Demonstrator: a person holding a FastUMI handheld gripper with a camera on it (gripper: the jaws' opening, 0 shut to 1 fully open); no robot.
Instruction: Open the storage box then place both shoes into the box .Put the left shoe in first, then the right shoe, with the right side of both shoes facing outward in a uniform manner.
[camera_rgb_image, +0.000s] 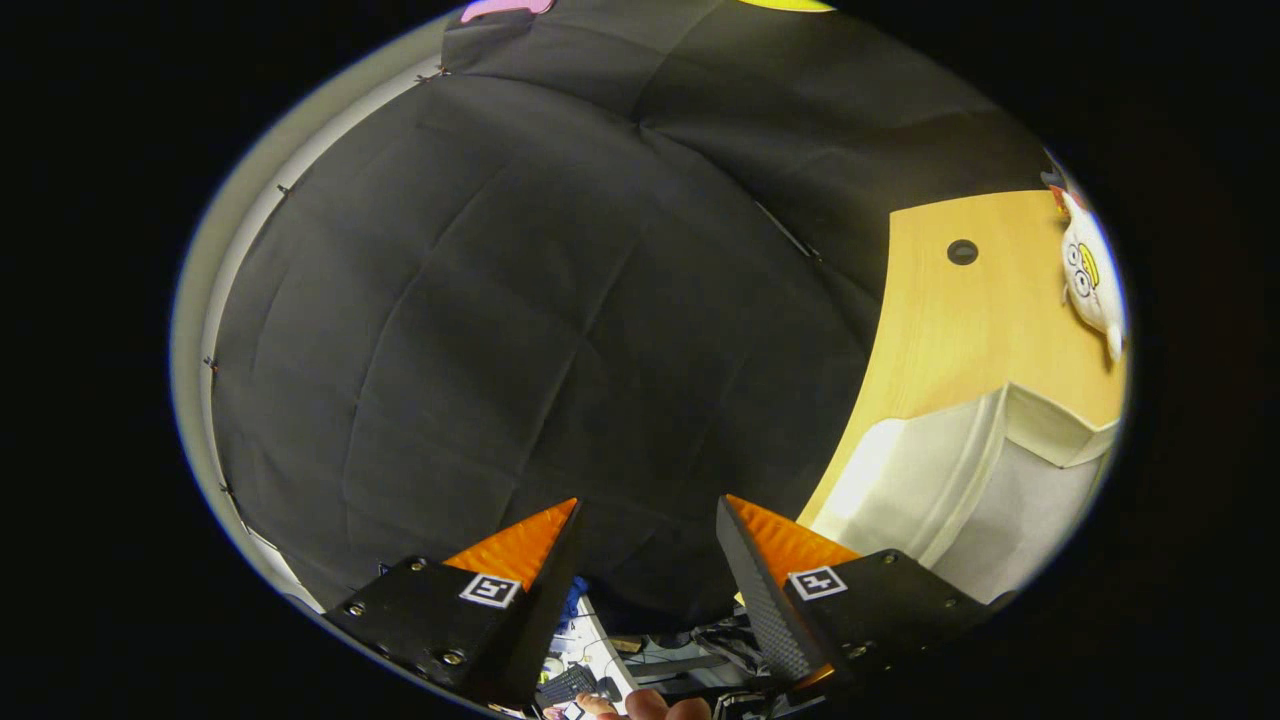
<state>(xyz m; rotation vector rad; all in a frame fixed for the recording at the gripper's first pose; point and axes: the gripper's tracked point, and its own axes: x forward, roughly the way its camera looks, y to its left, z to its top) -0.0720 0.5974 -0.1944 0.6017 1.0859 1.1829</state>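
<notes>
My gripper (648, 505) is open, with a wide gap and nothing between its fingers. It points at the black cloth wall (520, 300), tilted away from the table. To the right of the fingers lies the wooden table (950, 320). On it, just beyond the right finger (770, 545), stands the white storage box (950, 480); I see its rim and side, and cannot tell whether it is open. I cannot pick out any shoe here.
A white plush toy (1090, 280) lies at the table's far edge. A round dark hole (962, 251) sits in the tabletop. Below the fingers are a cluttered desk (600, 650) and a person's fingertips (655, 706).
</notes>
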